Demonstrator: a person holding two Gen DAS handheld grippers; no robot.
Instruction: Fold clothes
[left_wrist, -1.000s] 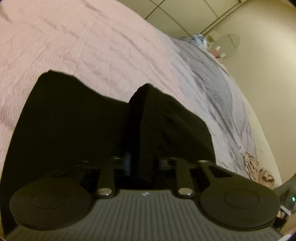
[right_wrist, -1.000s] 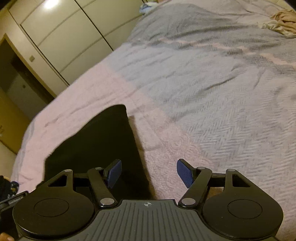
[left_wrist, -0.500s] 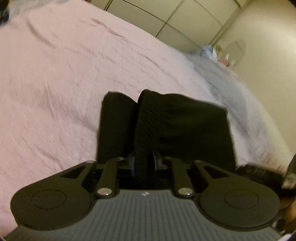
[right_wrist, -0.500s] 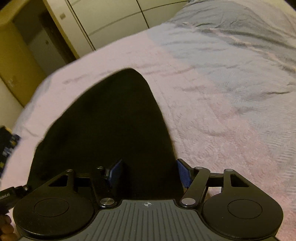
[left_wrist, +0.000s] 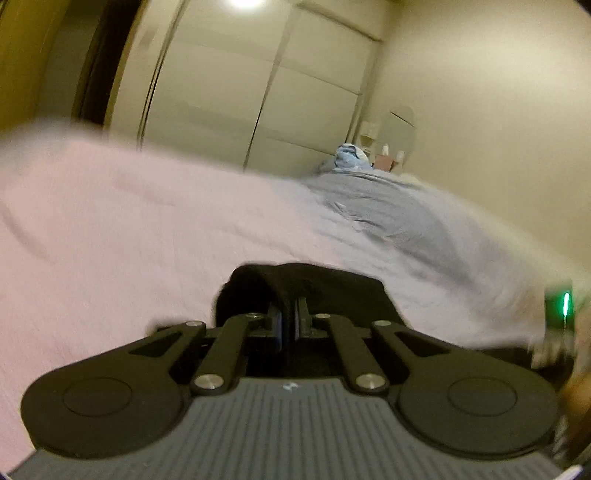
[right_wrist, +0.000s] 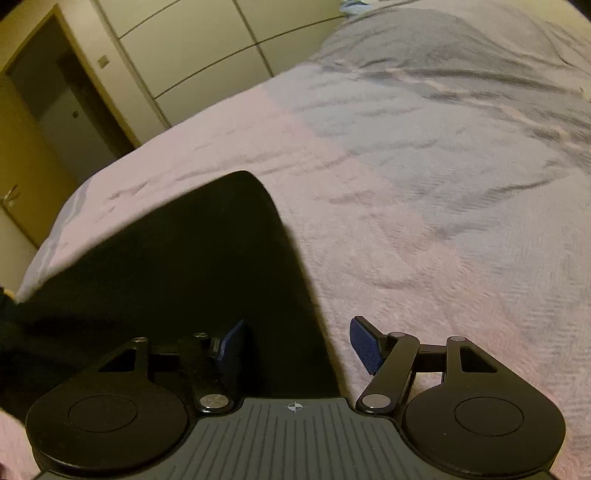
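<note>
While our left gripper (left_wrist: 287, 321), jaws just closing, pinches 1 fold of the black garment (left_wrist: 332, 284), our right gripper (right_wrist: 295, 343) gapes empty and must next grasp its edge.

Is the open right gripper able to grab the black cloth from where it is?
Probably yes. The right gripper stands open with the black cloth's edge lying between its fingers, nothing else in between. The left gripper already pinches another fold of it.
</note>
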